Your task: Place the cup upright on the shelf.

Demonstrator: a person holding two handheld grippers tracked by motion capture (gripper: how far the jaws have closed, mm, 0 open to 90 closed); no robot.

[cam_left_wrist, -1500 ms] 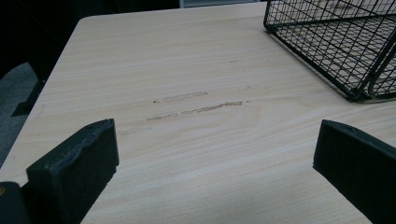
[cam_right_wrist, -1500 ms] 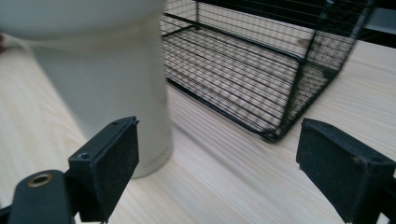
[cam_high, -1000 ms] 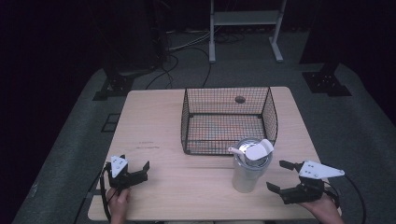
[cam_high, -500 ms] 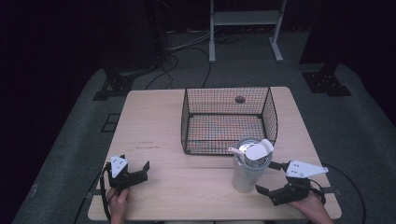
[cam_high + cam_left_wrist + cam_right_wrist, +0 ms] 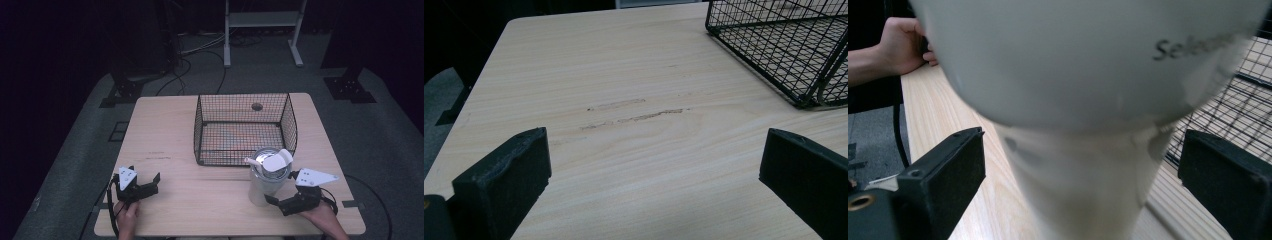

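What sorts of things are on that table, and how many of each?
Wire basket: 1
Lidded white cup: 1
Hand-held grippers: 2, left and right
Total: 4

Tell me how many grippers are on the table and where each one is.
2. The left gripper sits open near the table's front left corner. The right gripper is at the front right, open around the white cup. None appears hidden.
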